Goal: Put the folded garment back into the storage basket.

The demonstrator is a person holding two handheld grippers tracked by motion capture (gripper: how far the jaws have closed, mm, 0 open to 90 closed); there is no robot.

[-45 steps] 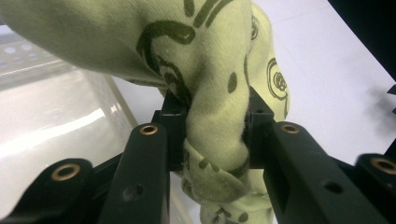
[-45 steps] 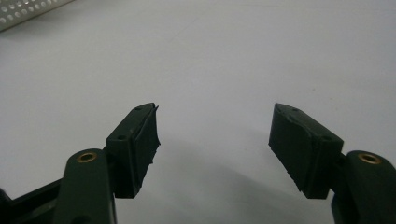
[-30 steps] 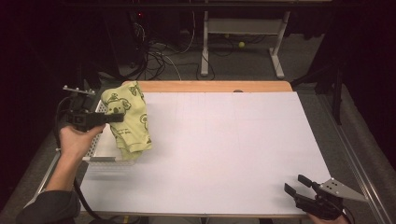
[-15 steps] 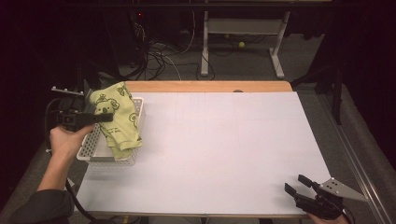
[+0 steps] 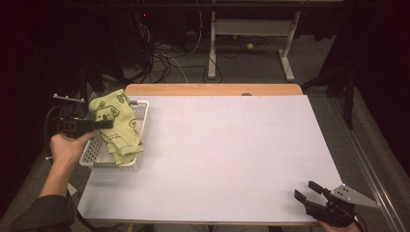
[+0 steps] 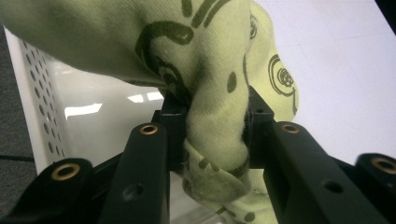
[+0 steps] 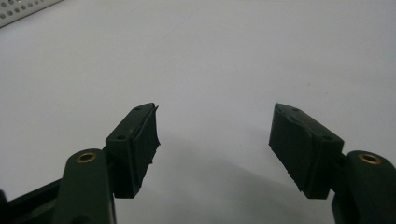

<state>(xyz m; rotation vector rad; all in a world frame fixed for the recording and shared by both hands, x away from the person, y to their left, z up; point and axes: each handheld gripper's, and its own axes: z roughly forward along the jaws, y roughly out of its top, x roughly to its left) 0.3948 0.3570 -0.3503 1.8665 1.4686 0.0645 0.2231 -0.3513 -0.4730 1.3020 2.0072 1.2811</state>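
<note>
1. At the left edge of the surface [image 5: 232, 159], the left gripper [image 5: 102, 124] pinches a bunched fold of the yellow-green printed cloth [image 5: 116, 121]; in the left gripper view the fabric [image 6: 215, 107] is squeezed between both black pads and bulges out above and below them.
2. Held by the person's left hand [image 5: 67, 147], that gripper points roughly level toward the middle of the surface, with its cable looping off to the left.
3. Below the pinch, the cloth hangs down into the white perforated basket [image 5: 96, 157], its lower part draped over the basket's right wall and its top lifted above the rim.
4. Seen past the left gripper, the basket's holed side wall [image 6: 39, 93] and glossy inside lie directly under the cloth.
5. Resting at the surface's left margin, the basket has one side just beside the bare white sheet.
6. Far across, at the near right corner, the right gripper [image 5: 304, 192] sits low over the surface with its jaws spread and nothing between them; the right gripper view [image 7: 215, 144] confirms the gap over plain white surface.
7. On top of it sits its grey three-cornered plate [image 5: 353, 195].
</note>
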